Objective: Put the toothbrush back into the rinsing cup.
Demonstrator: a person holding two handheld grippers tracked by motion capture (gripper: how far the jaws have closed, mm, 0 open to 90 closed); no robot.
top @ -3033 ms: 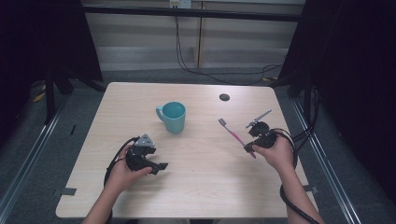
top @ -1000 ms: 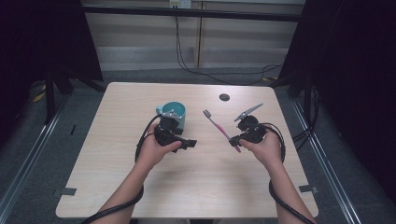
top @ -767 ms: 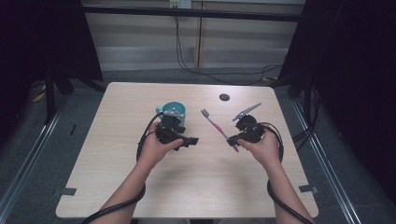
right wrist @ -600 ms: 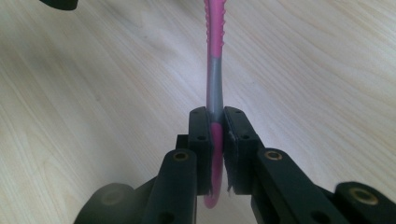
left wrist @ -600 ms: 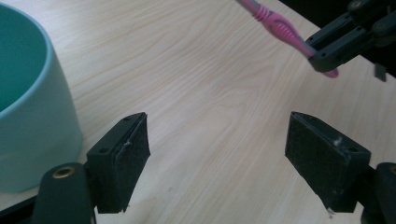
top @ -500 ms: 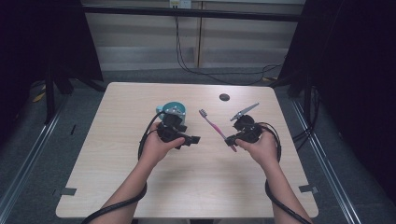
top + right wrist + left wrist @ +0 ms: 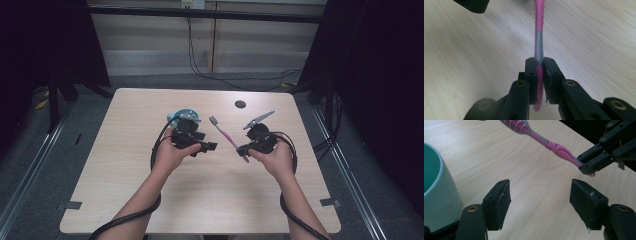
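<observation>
Beside the left tool [image 7: 209,147] — jaws apart, just closing on nothing — stands a teal cup [image 7: 435,195]; right tool [image 7: 241,149] clamps a toothbrush [image 7: 227,138].

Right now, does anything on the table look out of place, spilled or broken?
Nothing stands out. The pink toothbrush is clamped by its handle end in the right claw, the teal cup stands upright behind the left claw, nothing is spilled, and a small dark disc lies near the far edge.
</observation>
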